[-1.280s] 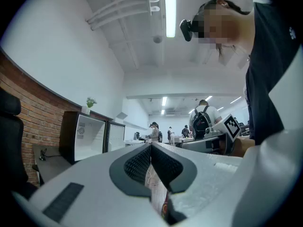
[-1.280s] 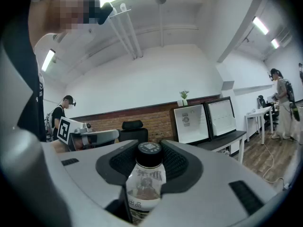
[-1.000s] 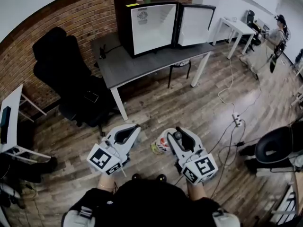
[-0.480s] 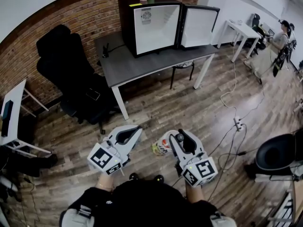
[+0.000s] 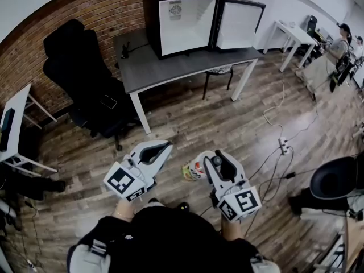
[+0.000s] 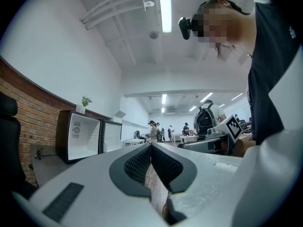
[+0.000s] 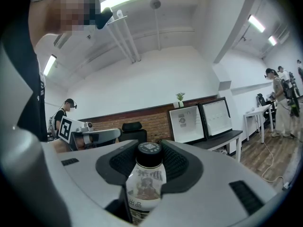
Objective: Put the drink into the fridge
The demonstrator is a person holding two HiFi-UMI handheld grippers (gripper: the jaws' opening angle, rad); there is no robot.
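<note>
My right gripper (image 5: 213, 162) is shut on the drink, a white printed bottle (image 5: 193, 170) with a black cap, held upright at waist height over the wooden floor. In the right gripper view the bottle (image 7: 146, 186) stands between the dark pads (image 7: 177, 162). My left gripper (image 5: 166, 147) is beside it on the left, shut and holding nothing; in the left gripper view its pads (image 6: 139, 162) meet. The black mini fridge (image 5: 182, 16) stands on the grey table (image 5: 170, 67) well ahead, its door (image 5: 239, 16) swung open to the right and its white inside bare.
A black office chair (image 5: 79, 78) stands left of the table. A white side table (image 5: 14, 129) is at the far left, another white table (image 5: 293, 30) at the back right. Cables and a power strip (image 5: 282, 145) lie on the floor. A dark chair (image 5: 335, 178) and people (image 5: 344, 44) are at the right.
Both grippers have been carried a little nearer to the grey table and fridge. The bottle stays in the right gripper; neither gripper's jaws have moved.
</note>
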